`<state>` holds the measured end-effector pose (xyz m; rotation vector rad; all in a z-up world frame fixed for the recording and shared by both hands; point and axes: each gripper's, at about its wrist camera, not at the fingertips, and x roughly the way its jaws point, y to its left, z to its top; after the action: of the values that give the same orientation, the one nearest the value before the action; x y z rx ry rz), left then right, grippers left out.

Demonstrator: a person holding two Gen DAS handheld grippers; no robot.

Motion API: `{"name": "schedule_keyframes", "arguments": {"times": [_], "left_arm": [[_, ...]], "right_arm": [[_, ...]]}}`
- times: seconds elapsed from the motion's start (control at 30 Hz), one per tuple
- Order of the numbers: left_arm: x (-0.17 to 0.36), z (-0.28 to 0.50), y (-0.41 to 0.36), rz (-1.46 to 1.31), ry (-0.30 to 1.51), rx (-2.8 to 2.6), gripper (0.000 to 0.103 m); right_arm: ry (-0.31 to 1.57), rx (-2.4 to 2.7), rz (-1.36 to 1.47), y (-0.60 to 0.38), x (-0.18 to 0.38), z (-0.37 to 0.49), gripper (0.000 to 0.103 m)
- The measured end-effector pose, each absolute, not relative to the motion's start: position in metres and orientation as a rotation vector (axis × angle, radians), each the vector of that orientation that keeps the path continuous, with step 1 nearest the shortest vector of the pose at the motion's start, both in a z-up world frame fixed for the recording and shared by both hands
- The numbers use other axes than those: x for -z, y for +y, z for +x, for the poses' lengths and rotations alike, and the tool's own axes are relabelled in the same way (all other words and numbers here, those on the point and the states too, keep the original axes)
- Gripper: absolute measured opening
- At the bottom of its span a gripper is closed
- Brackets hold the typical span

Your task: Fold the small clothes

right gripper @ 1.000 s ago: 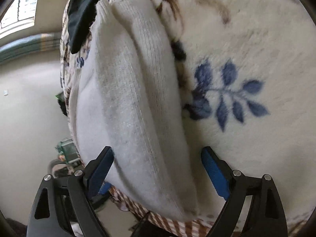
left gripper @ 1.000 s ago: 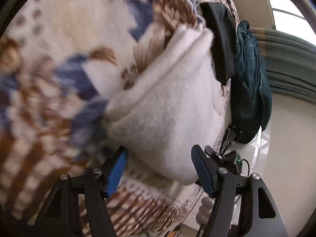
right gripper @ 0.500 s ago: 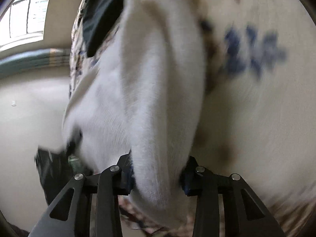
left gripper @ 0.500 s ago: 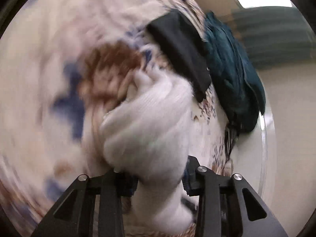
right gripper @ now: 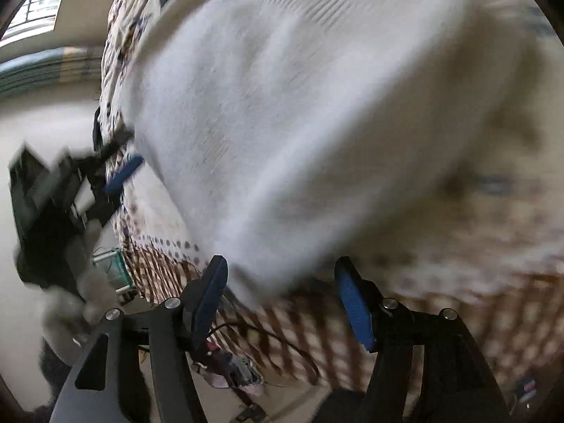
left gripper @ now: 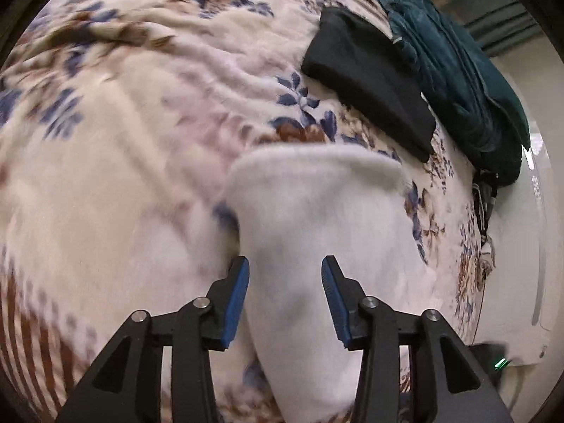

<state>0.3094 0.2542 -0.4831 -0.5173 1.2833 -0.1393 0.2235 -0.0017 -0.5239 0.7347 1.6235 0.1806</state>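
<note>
A white knitted garment (left gripper: 317,218) lies folded on a floral blanket (left gripper: 123,123). My left gripper (left gripper: 284,299) is open, its blue pads on either side of the garment's near end, which lies between them. In the right wrist view the same white garment (right gripper: 299,112) fills most of the frame. My right gripper (right gripper: 282,303) is open, its pads apart just below the garment's near edge. The left gripper (right gripper: 120,172) shows at the garment's far left side in the right wrist view.
A folded black cloth (left gripper: 370,81) and a dark teal garment (left gripper: 465,81) lie on the blanket at the far right. The blanket's edge (left gripper: 472,282) drops off at the right. A cable (right gripper: 268,335) hangs under the blanket's checked border.
Half a second ago both grippers were shut on the white garment. Now both are open, the garment lies flatter on the blanket, and both grippers have drawn back a little.
</note>
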Motion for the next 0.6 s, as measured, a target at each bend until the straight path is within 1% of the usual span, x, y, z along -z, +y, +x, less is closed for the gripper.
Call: {"name": "schedule_keyframes", "arguments": {"times": [0.03,0.07,0.1,0.17,0.27,0.3,0.33,0.37,0.4,0.47,0.6], "left_arm": [[0.482,0.300,0.250,-0.509,1.281,0.102,0.053],[0.479,0.287,0.248,-0.517,1.277,0.074,0.071],[0.479,0.280,0.245,-0.538,1.272,0.059,0.079],[0.480,0.266,0.235,-0.567,1.267,0.036,0.079],[0.496,0.257,0.217,-0.564,1.300,0.008,0.079],[0.500,0.254,0.215,-0.572,1.310,0.002,0.079],[0.506,0.252,0.212,-0.587,1.320,-0.007,0.079],[0.512,0.250,0.210,-0.597,1.324,-0.029,0.079],[0.513,0.246,0.208,-0.600,1.327,-0.043,0.079],[0.516,0.240,0.205,-0.628,1.325,-0.067,0.079],[0.513,0.228,0.195,-0.658,1.322,-0.120,0.079]], "right_arm": [[1.580,-0.133,0.728,-0.022,0.505,0.224,0.065],[1.545,-0.095,0.713,-0.037,0.492,0.228,0.065],[1.524,-0.066,0.699,-0.047,0.483,0.237,0.065],[1.471,-0.020,0.683,-0.068,0.469,0.253,0.065],[1.478,-0.014,0.638,-0.083,0.482,0.299,0.065],[1.531,-0.024,0.633,-0.078,0.500,0.316,0.059],[1.564,-0.028,0.657,-0.081,0.513,0.322,0.051],[1.605,-0.036,0.678,-0.082,0.525,0.332,0.018],[1.624,-0.037,0.701,-0.083,0.534,0.332,0.006],[1.580,-0.025,0.671,-0.086,0.529,0.333,0.005],[1.514,0.003,0.669,-0.111,0.499,0.321,0.004]]}}
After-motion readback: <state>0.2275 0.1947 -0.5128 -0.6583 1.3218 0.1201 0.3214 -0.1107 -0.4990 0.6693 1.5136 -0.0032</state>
